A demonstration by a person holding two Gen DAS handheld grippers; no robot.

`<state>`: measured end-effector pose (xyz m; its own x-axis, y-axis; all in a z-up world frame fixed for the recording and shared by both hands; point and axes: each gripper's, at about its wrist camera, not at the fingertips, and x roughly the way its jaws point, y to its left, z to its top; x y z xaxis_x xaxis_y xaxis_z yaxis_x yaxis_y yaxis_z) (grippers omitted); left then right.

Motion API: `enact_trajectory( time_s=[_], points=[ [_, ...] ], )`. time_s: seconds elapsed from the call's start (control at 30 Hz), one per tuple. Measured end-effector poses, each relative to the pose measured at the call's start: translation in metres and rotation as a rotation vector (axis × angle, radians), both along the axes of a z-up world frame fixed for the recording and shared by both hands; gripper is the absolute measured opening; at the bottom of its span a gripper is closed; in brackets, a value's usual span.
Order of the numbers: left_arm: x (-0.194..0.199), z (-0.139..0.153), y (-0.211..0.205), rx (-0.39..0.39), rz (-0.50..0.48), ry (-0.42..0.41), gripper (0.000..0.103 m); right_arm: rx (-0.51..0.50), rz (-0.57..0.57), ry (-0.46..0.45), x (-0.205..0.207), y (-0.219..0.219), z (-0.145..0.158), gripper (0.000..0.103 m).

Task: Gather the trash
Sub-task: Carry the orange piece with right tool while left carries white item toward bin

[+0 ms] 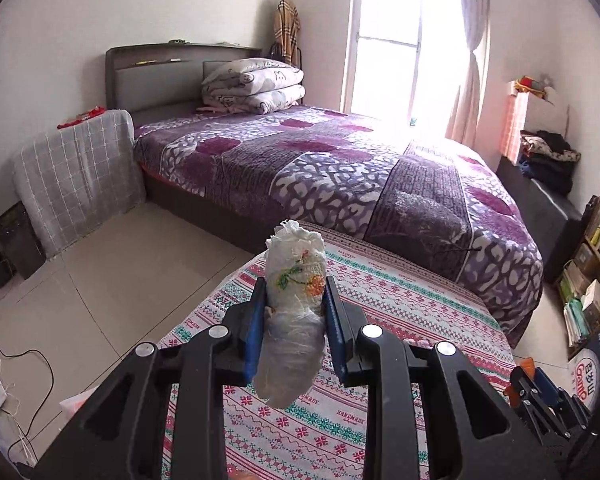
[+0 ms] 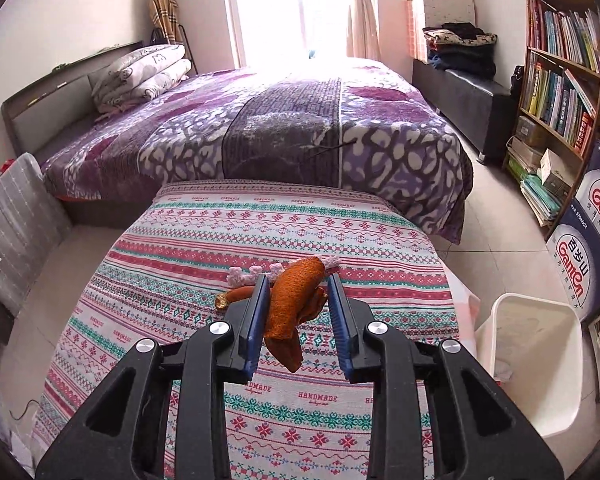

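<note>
The left gripper (image 1: 296,286) is clamped on a rolled white bundle (image 1: 294,320), apparently a rolled diaper, though its make cannot be confirmed; the blue pads (image 1: 256,320) press its two flanks, its crinkled upper end rises past the fingertips and its smoother, film-wrapped lower end hangs back between the black arms, where part of it is hidden. A floral print in orange and green marks the bundle near the right pad. The right gripper (image 2: 298,290) is closed on an orange peel (image 2: 296,300), a curled strip with a pebbled outer skin; the left pad (image 2: 260,312) touches it, while contact at the right pad is hard to make out, since a gap shows there. The lower tip of the peel droops between the arms. Just ahead of the right fingertips, on the patterned woven cloth (image 2: 220,236), lie a pale pink crumpled scrap (image 2: 244,274) and a brown item with a golden end (image 2: 230,298), both partly covered by the left finger and the peel. To the right of the right gripper stands a white plastic bin (image 2: 540,360), its base cut off by the frame edge. Beyond both grippers lies a bed with a purple plush blanket (image 1: 340,164)
</note>
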<state>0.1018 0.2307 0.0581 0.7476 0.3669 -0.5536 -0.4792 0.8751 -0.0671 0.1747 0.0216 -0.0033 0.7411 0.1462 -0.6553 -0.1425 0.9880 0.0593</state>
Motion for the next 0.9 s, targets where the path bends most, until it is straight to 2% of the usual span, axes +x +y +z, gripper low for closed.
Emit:
enact_trajectory(
  time_s=[0.37,0.9],
  points=[
    [0.004,-0.017,-0.034,0.031,-0.058,0.023,0.028,0.028,-0.036,0.000,-0.010,-0.041,-0.011,0.029],
    [0.011,-0.019,-0.093,0.084,-0.150,-0.001,0.028,0.030,-0.065,-0.067,-0.021,-0.078,0.007,0.029]
  ],
)
